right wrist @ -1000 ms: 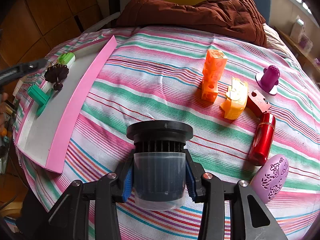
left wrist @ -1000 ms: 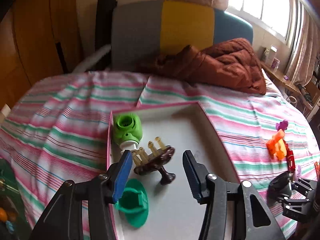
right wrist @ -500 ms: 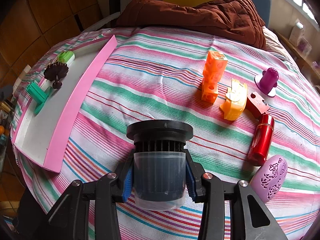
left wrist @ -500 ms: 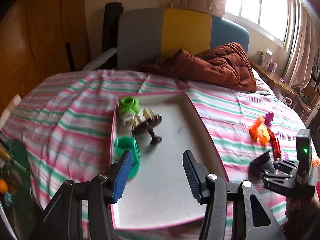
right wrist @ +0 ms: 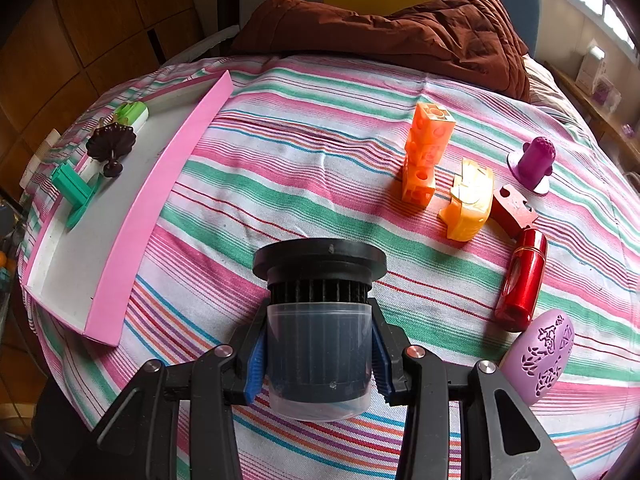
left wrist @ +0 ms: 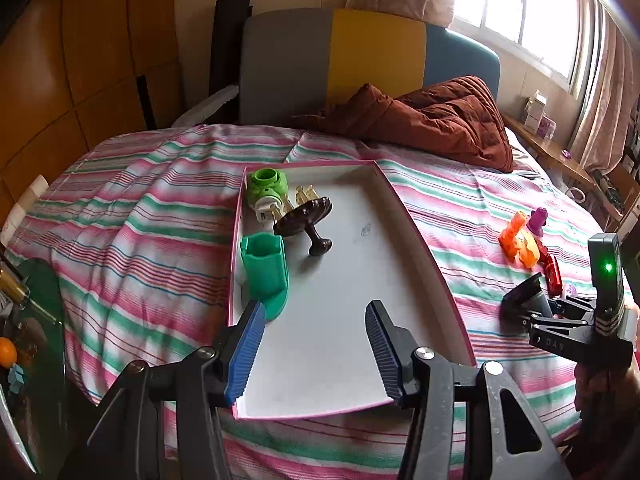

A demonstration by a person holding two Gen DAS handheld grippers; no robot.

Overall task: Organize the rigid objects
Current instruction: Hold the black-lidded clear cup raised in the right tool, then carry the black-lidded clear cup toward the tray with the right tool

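A pink-rimmed white tray [left wrist: 416, 240] [right wrist: 132, 220] lies on the striped bed. It holds a light green plug-like piece [left wrist: 267, 188] [right wrist: 132, 112], a dark brown stand [left wrist: 306, 220] [right wrist: 110, 144] and a teal green holder [left wrist: 266, 272] [right wrist: 74, 188]. My left gripper [left wrist: 314, 344] hangs open over the tray's near end with nothing between its fingers. My right gripper [right wrist: 318, 360] [left wrist: 536, 312] is shut on a black-capped clear filter canister [right wrist: 318, 320] above the bedspread. Right of it lie an orange block tower [right wrist: 426, 152], a yellow-orange piece [right wrist: 468, 204], a red cylinder [right wrist: 522, 272], a purple cap [right wrist: 534, 158] and a lilac oval [right wrist: 540, 360].
A brown quilt [left wrist: 436, 120] is bunched at the head of the bed before a grey, yellow and blue headboard [left wrist: 360, 60]. A small red-brown block [right wrist: 512, 208] sits by the yellow-orange piece. A glass side table [left wrist: 28, 320] stands left of the bed.
My left gripper has drawn back from the tray's objects toward its near end, so the whole tray now shows. The right gripper and its canister have stayed put.
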